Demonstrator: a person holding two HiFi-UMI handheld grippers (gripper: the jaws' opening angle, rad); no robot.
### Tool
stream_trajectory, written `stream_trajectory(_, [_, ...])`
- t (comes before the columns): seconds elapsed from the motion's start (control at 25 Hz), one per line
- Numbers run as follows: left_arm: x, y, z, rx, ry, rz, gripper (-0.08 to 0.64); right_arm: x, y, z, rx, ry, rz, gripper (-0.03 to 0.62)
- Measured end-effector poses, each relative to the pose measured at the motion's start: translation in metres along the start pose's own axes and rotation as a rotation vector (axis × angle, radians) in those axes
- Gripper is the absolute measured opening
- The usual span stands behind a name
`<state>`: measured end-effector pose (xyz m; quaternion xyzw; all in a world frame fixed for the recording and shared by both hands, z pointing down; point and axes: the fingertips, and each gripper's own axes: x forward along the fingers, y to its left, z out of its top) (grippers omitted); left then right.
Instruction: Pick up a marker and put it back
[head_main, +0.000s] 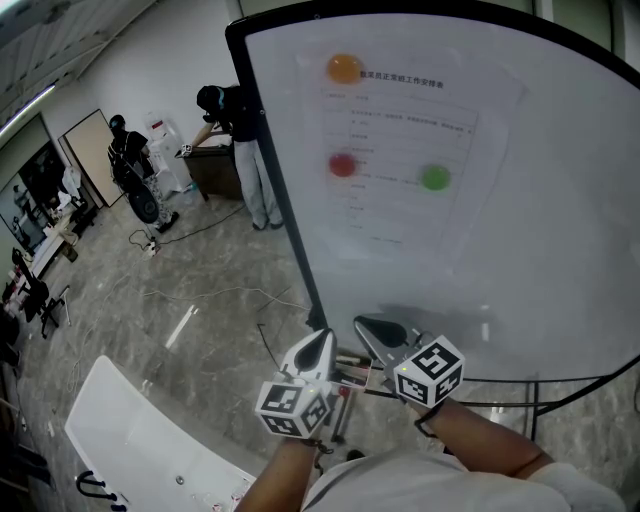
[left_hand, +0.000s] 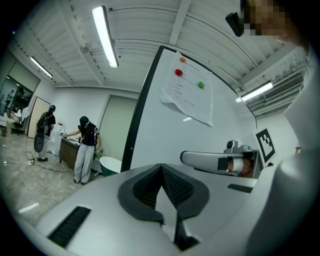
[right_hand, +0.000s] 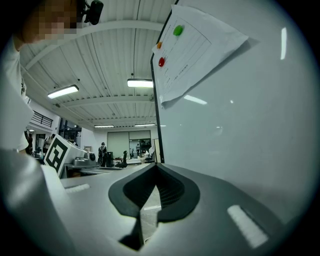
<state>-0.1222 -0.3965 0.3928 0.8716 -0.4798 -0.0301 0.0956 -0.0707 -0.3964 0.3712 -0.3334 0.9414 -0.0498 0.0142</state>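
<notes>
Both tools are held low at the bottom edge of the whiteboard (head_main: 560, 250), side by side. The left gripper (head_main: 321, 338) has its jaws pressed together with nothing between them, and the right gripper (head_main: 372, 328) is the same, closed and empty. No marker can be made out for sure. Some small dark and reddish bits (head_main: 350, 362) sit between the two tools at the board's lower edge, too small to name. This fits either the moment before a marker is taken or the moment after it is set back, and the views do not settle which, so the next move stays open. A paper sheet (head_main: 400, 150) hangs on the board under orange (head_main: 344, 68), red (head_main: 342, 165) and green (head_main: 434, 178) magnets. The room has a grey stone-look floor (head_main: 200, 290) with loose cables, a white table (head_main: 130, 430) at lower left and two people (head_main: 240, 140) standing at the back.
</notes>
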Motion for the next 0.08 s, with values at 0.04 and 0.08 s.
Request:
stream_trajectory(0.04, [-0.0001, 0.0000, 0.0000, 0.000, 0.000, 0.001, 0.002, 0.0000, 0.0004, 0.0003, 0.000, 0.000, 0.001, 0.002])
stream_trajectory(0.08, [-0.0002, 0.0001, 0.0001, 0.000, -0.001, 0.001, 0.002, 0.0000, 0.0007, 0.0006, -0.001, -0.001, 0.002, 0.002])
